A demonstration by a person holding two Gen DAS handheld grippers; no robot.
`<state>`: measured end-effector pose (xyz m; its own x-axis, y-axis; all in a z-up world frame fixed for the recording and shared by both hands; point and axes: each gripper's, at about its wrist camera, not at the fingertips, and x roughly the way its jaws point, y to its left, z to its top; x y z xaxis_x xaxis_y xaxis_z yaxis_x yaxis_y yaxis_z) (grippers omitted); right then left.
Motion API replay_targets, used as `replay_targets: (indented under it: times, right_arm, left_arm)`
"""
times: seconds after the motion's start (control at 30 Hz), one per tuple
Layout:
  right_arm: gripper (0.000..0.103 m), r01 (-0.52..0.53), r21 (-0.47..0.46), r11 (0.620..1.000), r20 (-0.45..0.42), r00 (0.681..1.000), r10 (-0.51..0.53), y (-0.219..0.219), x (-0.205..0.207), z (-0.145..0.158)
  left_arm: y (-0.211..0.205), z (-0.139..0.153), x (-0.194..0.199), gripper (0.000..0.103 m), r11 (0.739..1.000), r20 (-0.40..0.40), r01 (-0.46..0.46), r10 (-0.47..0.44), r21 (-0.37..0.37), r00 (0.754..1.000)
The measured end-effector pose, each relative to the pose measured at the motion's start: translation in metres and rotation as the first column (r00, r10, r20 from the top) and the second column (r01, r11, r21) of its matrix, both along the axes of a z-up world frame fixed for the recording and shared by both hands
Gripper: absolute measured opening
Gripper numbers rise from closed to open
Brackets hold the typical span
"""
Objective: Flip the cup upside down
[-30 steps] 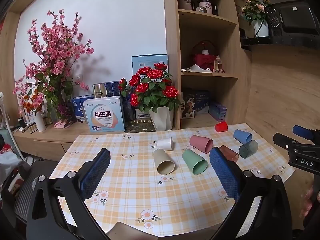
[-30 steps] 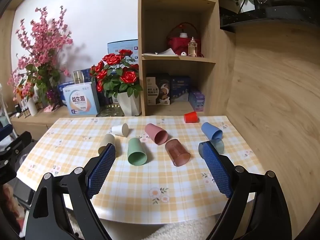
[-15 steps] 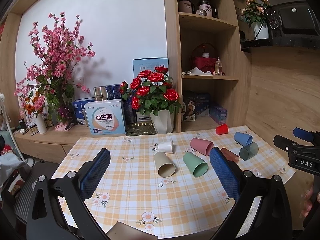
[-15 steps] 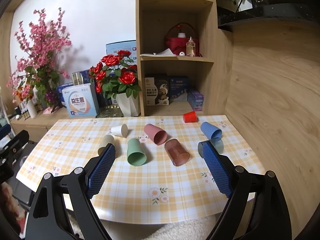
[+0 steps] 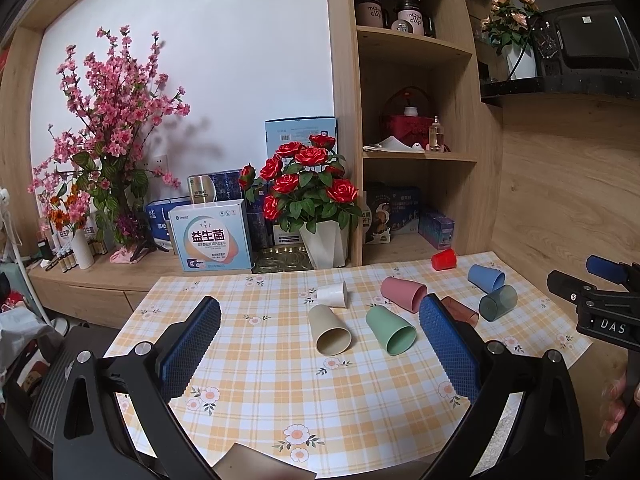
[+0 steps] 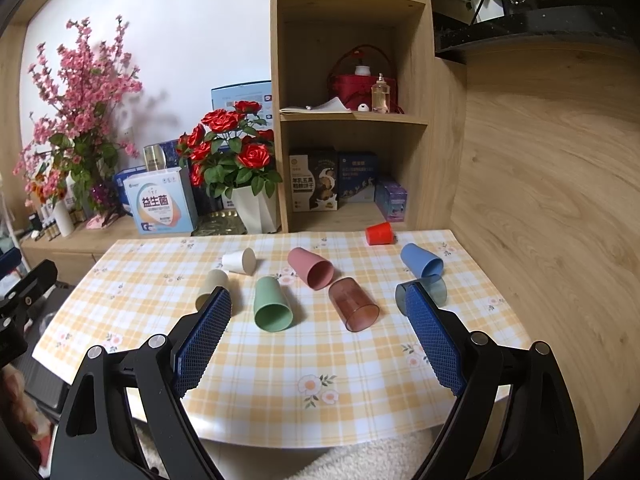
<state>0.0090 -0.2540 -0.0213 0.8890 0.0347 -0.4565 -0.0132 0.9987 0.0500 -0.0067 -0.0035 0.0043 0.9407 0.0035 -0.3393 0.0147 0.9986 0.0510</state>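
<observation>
Several cups lie on their sides on the checked tablecloth (image 5: pixel 256 364): a beige cup (image 5: pixel 329 330), a green cup (image 5: pixel 391 330), a white cup (image 5: pixel 332 294), a pink cup (image 5: pixel 402 293), a brown see-through cup (image 6: pixel 353 305), a grey-blue cup (image 5: pixel 498 302), a blue cup (image 5: pixel 485 278) and a small red cup (image 5: pixel 444 259). My left gripper (image 5: pixel 320 340) is open and empty, above the table's near part. My right gripper (image 6: pixel 320 328) is open and empty, short of the green cup (image 6: pixel 272 303) and brown cup; it also shows at the left view's right edge (image 5: pixel 600 300).
A white vase of red roses (image 5: pixel 316 204), boxes (image 5: pixel 212 240) and a pink blossom plant (image 5: pixel 104 140) stand on the sideboard behind the table. A wooden shelf unit (image 5: pixel 412 120) rises at the back right. A wood wall (image 6: pixel 552 220) borders the table's right side.
Both views have shifted slightly, with the scene sitting a little lower and closer. The cups have not moved and both grippers stay open.
</observation>
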Motion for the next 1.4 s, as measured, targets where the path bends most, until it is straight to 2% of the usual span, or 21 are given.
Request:
replay_targets:
  times: [1.4]
  right_arm:
    - [0.085, 0.004, 0.006, 1.000, -0.001, 1.000, -0.004, -0.0026, 0.0006, -0.0030]
  left_arm:
    - [0.0026, 0.0017, -0.0012, 0.097, 1.000, 0.016, 0.002, -0.002, -0.002, 1.000]
